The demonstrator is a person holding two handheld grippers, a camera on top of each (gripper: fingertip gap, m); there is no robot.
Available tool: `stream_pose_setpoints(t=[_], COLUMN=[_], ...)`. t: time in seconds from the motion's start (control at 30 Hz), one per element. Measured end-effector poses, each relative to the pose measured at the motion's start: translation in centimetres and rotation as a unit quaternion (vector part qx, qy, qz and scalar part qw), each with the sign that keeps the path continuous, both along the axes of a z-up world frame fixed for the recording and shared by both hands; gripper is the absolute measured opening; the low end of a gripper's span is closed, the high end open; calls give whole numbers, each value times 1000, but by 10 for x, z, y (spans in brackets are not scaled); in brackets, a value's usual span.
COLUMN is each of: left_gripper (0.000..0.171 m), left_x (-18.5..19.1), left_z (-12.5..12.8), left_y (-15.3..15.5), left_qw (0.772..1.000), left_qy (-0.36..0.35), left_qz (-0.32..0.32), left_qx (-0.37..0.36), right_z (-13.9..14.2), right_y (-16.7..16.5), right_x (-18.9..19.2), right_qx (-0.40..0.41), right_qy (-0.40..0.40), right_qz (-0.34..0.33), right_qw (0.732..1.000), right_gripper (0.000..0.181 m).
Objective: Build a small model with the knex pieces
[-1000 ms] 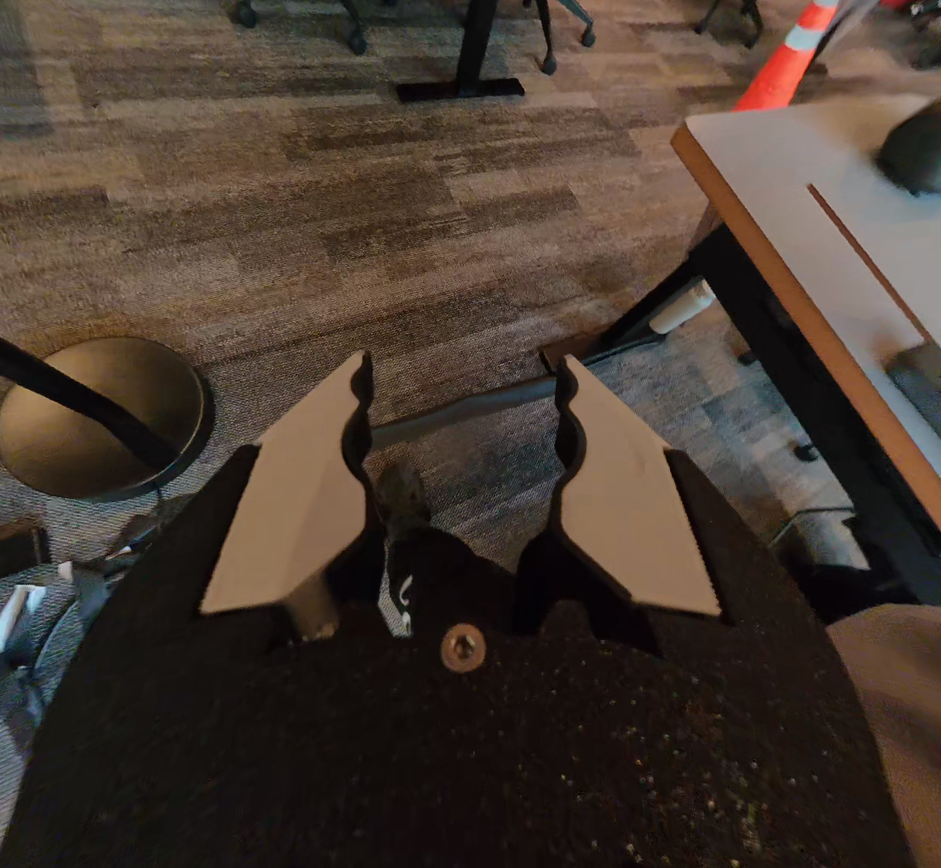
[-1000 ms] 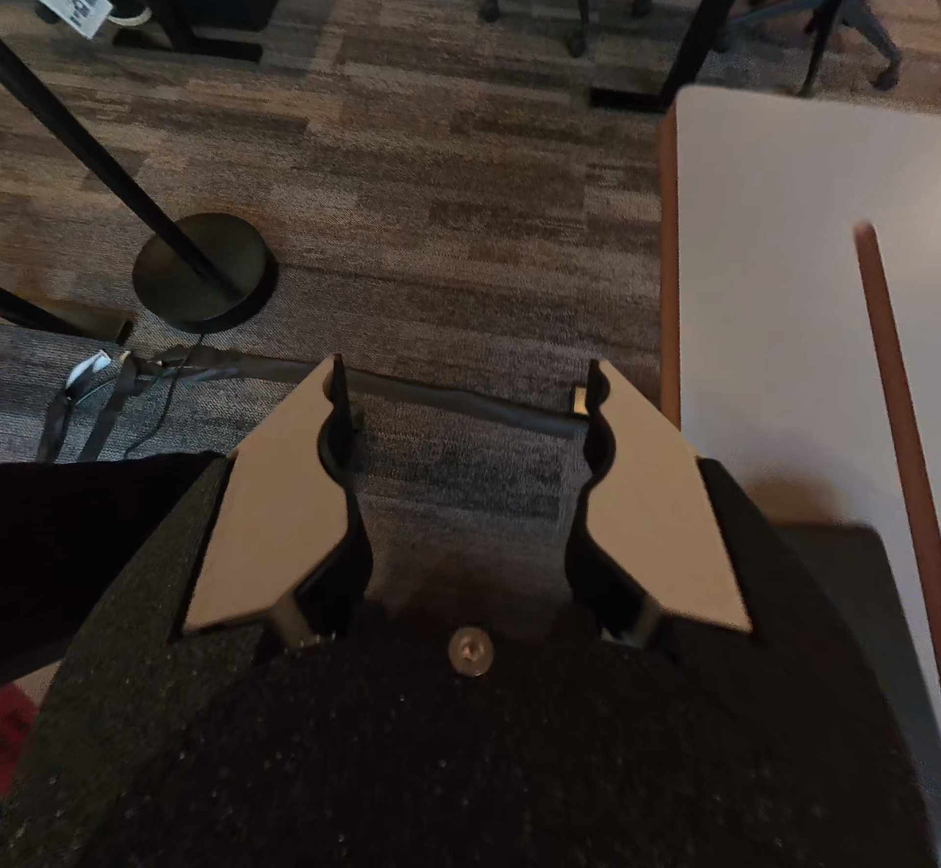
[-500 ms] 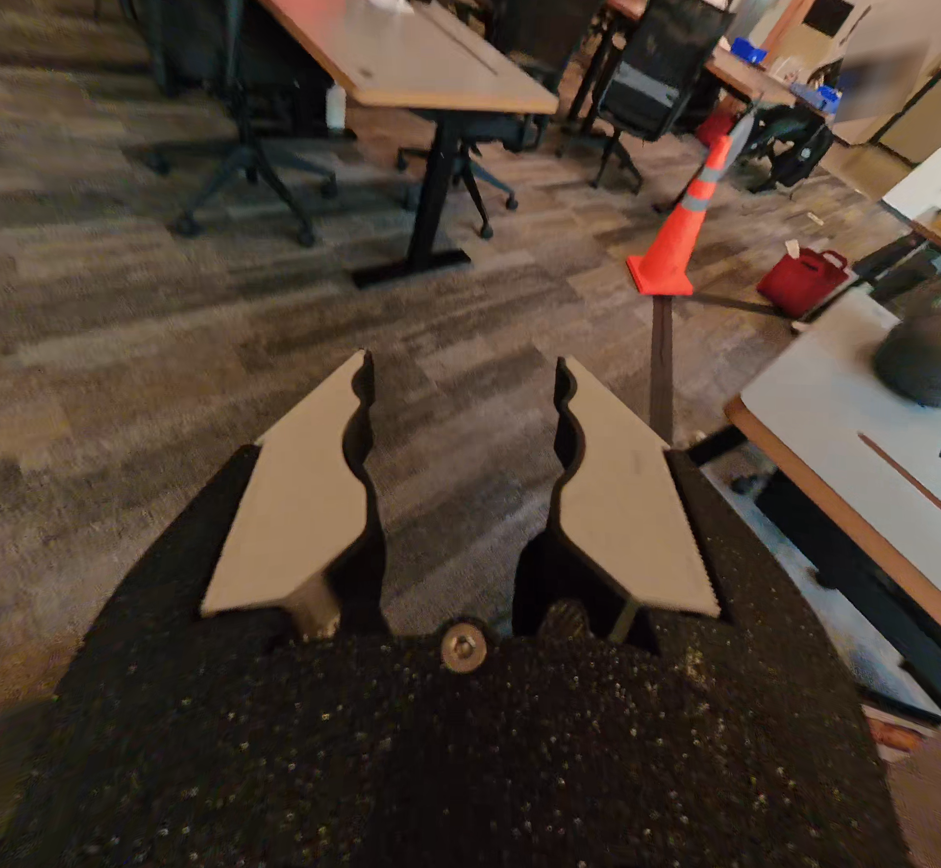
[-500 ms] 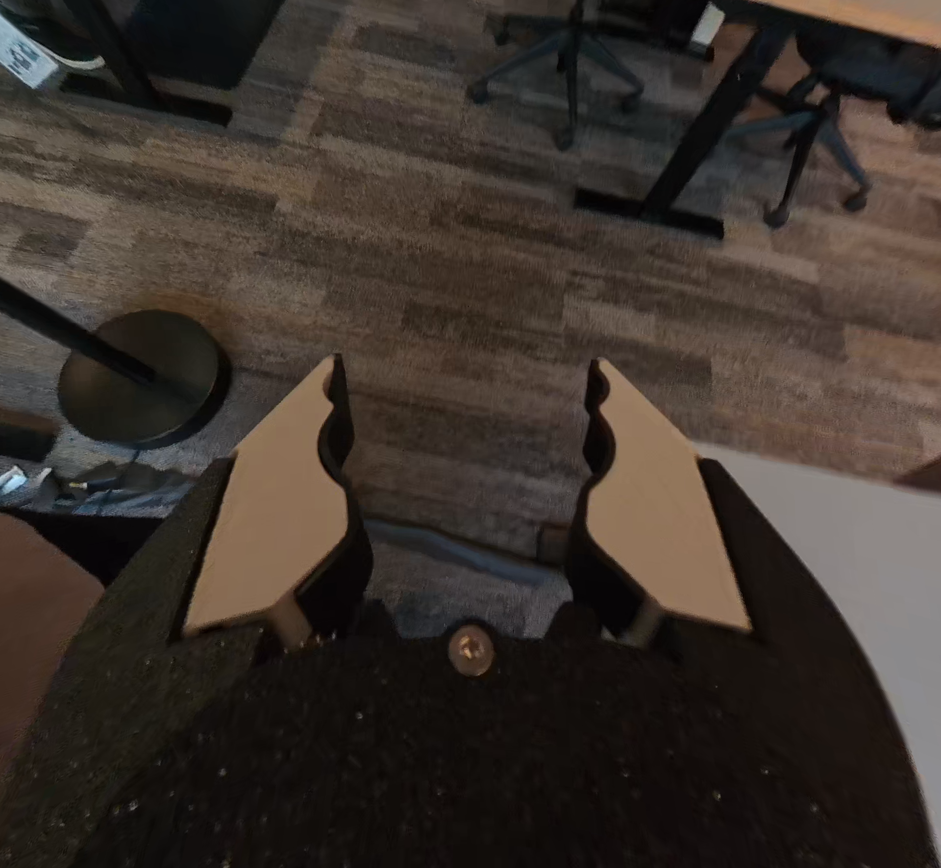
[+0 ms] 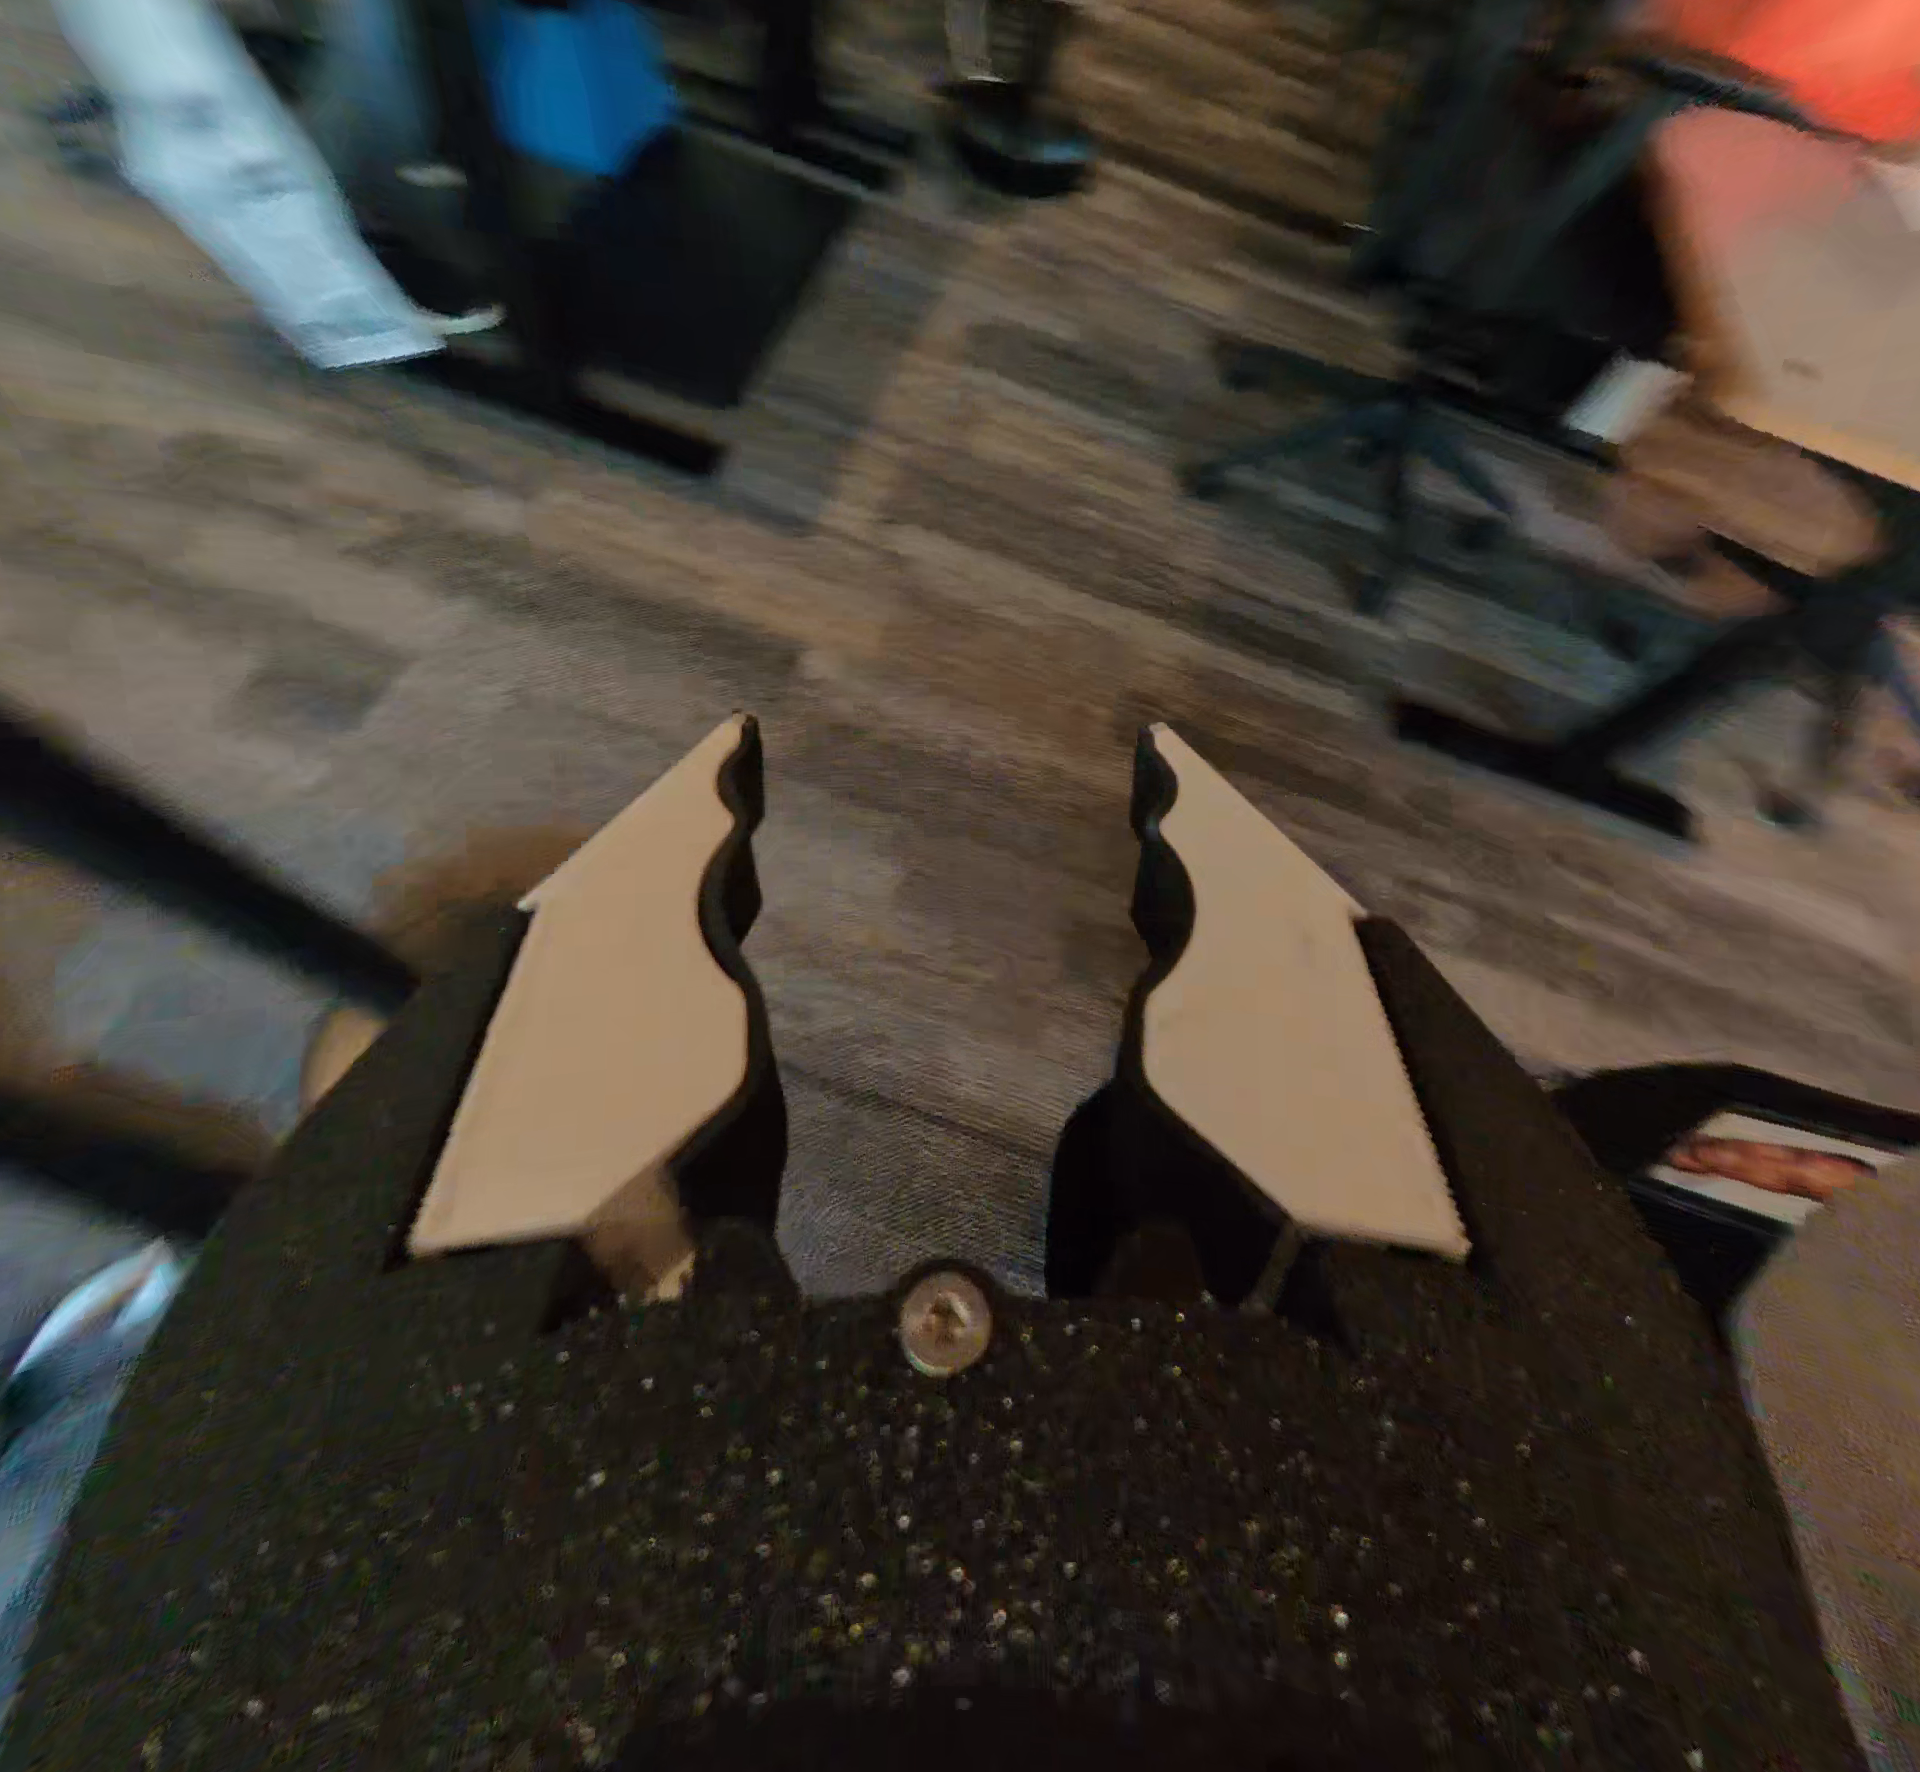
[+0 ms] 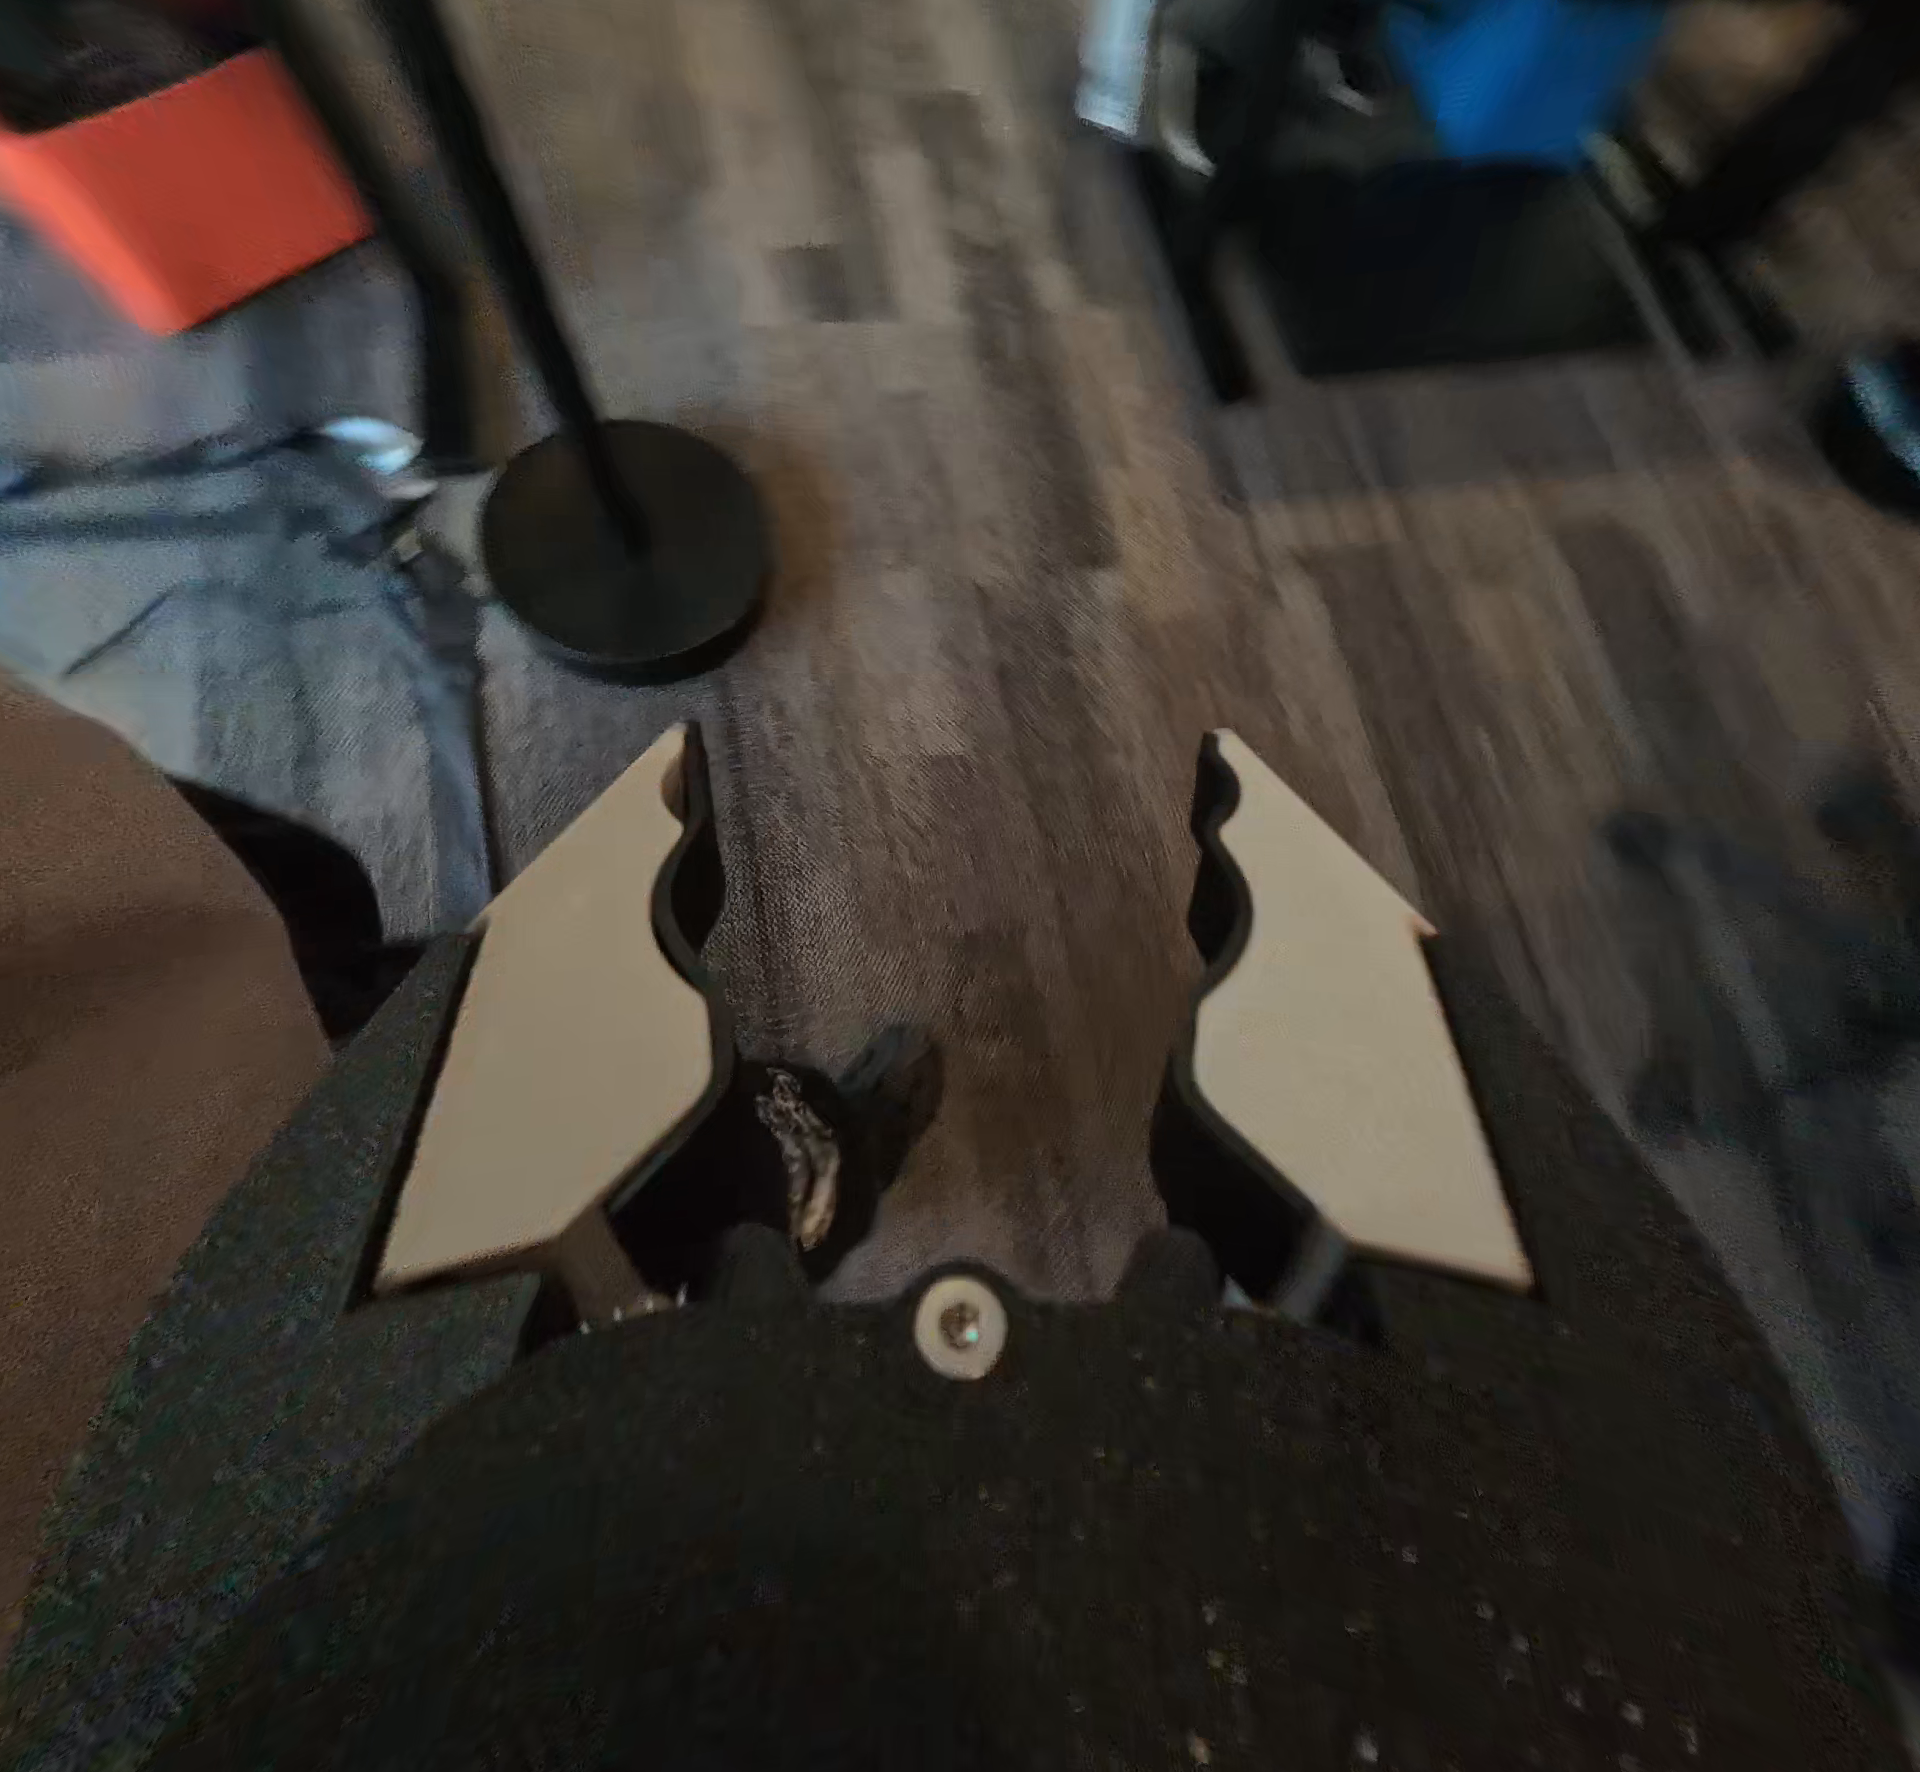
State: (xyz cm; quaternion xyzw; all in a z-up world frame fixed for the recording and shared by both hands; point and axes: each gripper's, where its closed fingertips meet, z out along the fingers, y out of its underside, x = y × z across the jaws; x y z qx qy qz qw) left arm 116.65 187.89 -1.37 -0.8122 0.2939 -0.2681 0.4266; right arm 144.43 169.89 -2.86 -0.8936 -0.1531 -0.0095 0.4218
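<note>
Two grippers up: left gripper (image 5: pixel 943 735) and right gripper (image 6: pixel 948 746), each with two pale fingers spread, nothing between. One round black stand base (image 6: pixel 621 567) on the carpet. One orange box (image 6: pixel 171 184), one blue bin (image 6: pixel 1527 65). One swivel-chair base (image 5: pixel 1392 465); the rest too blurred to count.
</note>
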Motion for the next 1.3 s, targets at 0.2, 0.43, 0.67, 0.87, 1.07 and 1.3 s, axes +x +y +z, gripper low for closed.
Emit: stream_pose_setpoints(t=[0.2,0.43,0.67,0.87,1.07,1.3], left_gripper=[72,72,72,72,72,73], left_x=[-72,-36,71,189,267,304], left_z=[7,2,-3,-27,-31,-23], left_y=[-88,-262,-397,-486,-562,-588], left_qw=[912,811,714,670,633,587], left_qy=[-64,-31,-38,-56,-56,-58], left_qz=[404,584,699,740,771,807], left_qx=[-36,-29,-1,-21,-39,-18], right_z=[10,-7,2,-6,-8,4], right_y=[117,159,39,-39,-100,-121], right_x=[53,3,-43,21,69,75], right_qx=[-5,-13,-34,-50,-93,-60], right_qy=[-20,9,78,78,87,84], right_qz=[292,457,611,663,678,728], right_qw=[956,889,787,742,724,677], right_gripper=[92,93,93,92,93,93])
